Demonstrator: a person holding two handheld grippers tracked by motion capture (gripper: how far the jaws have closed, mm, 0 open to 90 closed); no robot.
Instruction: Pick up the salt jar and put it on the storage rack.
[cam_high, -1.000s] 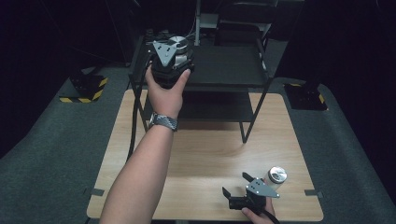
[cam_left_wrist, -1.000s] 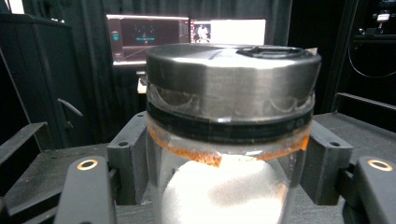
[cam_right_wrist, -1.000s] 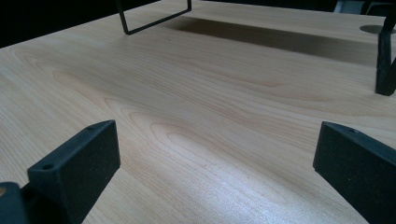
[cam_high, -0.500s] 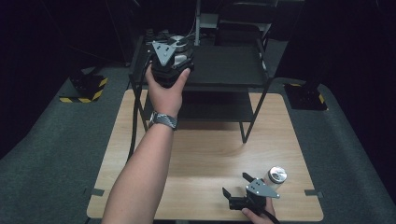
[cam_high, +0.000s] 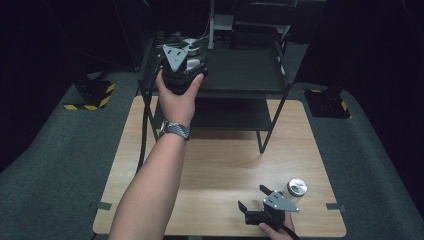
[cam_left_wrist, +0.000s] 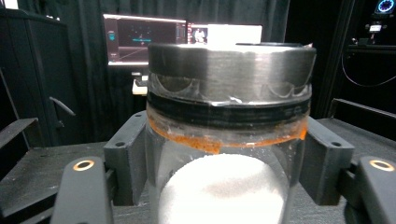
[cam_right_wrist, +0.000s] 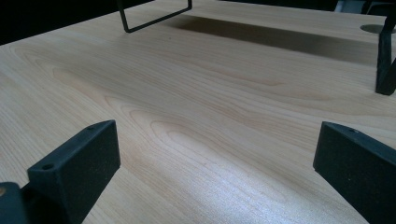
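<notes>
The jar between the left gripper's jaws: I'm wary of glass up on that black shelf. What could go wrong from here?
1. The jar is glass and part full of white powder, with a metal lid. If the left gripper grips loosely or opens early, it may tip on the top shelf.
2. A second jar stands close beside the right gripper, which could knock it when it moves.

The jar (cam_left_wrist: 229, 135) is cut off at the bottom edge of the left gripper view (its base hidden).

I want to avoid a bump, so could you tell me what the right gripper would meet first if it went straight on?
Probably nothing soon: the right gripper faces bare table; the rack's foot lies far ahead.
</notes>
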